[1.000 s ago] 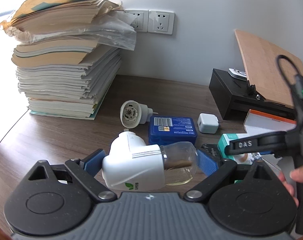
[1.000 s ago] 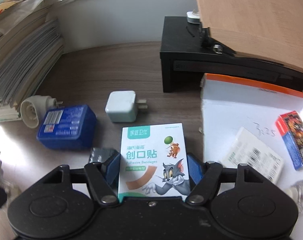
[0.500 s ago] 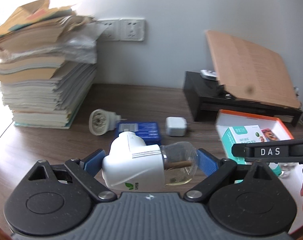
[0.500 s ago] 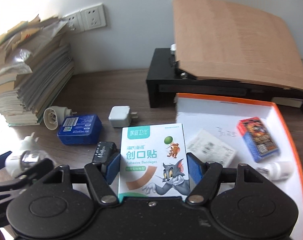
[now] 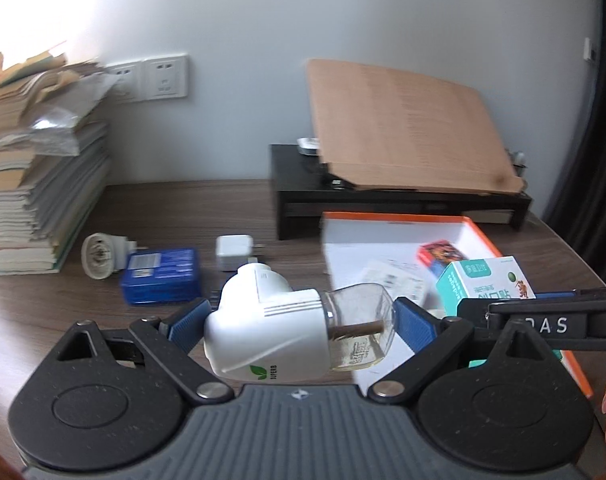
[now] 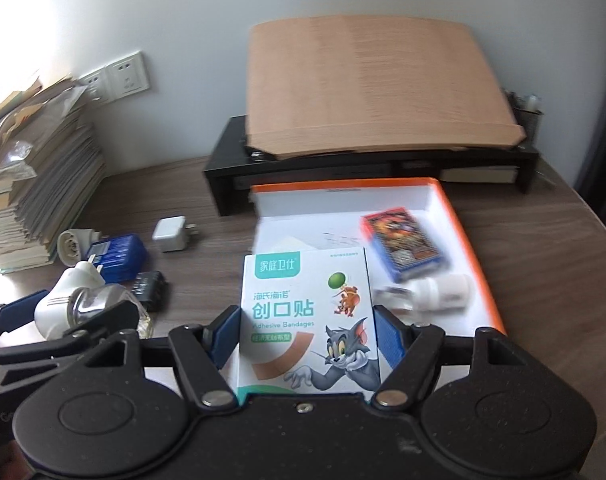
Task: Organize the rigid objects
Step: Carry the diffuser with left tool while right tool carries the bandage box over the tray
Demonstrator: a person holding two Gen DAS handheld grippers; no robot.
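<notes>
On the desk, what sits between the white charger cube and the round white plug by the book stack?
A blue box lies between the round white plug and the white charger cube; the left wrist view shows it most clearly.

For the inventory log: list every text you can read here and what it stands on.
"Adhesive Bandages", "创口贴", "家庭卫仕", "海氏海诺": bandage box, held in the right tool.
"SUPERB": white plug-in vaporizer, held in the left tool.
"DAS": black bar of the right tool, in the left wrist view.
Too blurred to read: blue box label, card pack, slip in the orange tray.

Orange-rimmed white tray [image 6: 469,240], blue box [image 5: 161,276]
</notes>
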